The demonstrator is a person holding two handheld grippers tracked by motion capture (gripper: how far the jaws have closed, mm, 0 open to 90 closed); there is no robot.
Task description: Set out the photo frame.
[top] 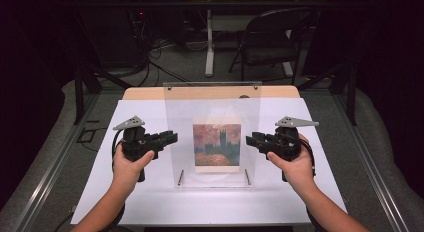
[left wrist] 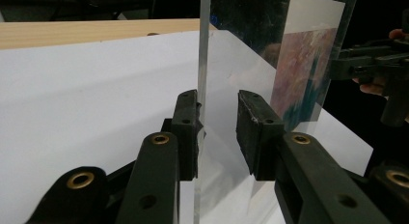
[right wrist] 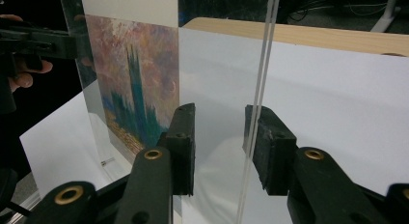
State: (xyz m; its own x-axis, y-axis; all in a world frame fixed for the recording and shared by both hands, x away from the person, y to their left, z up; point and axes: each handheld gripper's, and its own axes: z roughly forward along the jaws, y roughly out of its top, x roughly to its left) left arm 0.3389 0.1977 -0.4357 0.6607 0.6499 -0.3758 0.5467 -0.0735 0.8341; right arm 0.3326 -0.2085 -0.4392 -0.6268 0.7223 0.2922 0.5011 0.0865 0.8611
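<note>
While the forearms come in from the bottom of the high view, each hand holds a gripper level with the lower half of a clear frame (top: 212,137) that stands upright on a white sheet (top: 150,202) covering most of the desk (top: 145,93). The left hand (top: 129,164) holds the left gripper (top: 172,137) at the frame's left edge; the right hand (top: 295,164) holds the right gripper (top: 249,140) at its right edge. Each gripper carries a grey three-cornered plate on top.

Seen from the left gripper view, the left gripper (left wrist: 217,132) has its jaws narrowly apart on either side of the frame (left wrist: 203,64) edge: one pad lies against the pane, the other stands a little off it. From the right gripper view, the right gripper (right wrist: 219,147) likewise straddles the frame (right wrist: 263,64) edge, which shows as two thin panes; one pad is touching or nearly touching them, the other is clear of them.

Between the panes sits a print (top: 217,145) of a painting in pink, rust and teal, with dark towers. Two small pegs at the frame's foot rest on the sheet. Beyond the desk's bare wooden far edge are a dark folding chair (top: 272,39), a white table leg (top: 209,42) and cables on the floor.
</note>
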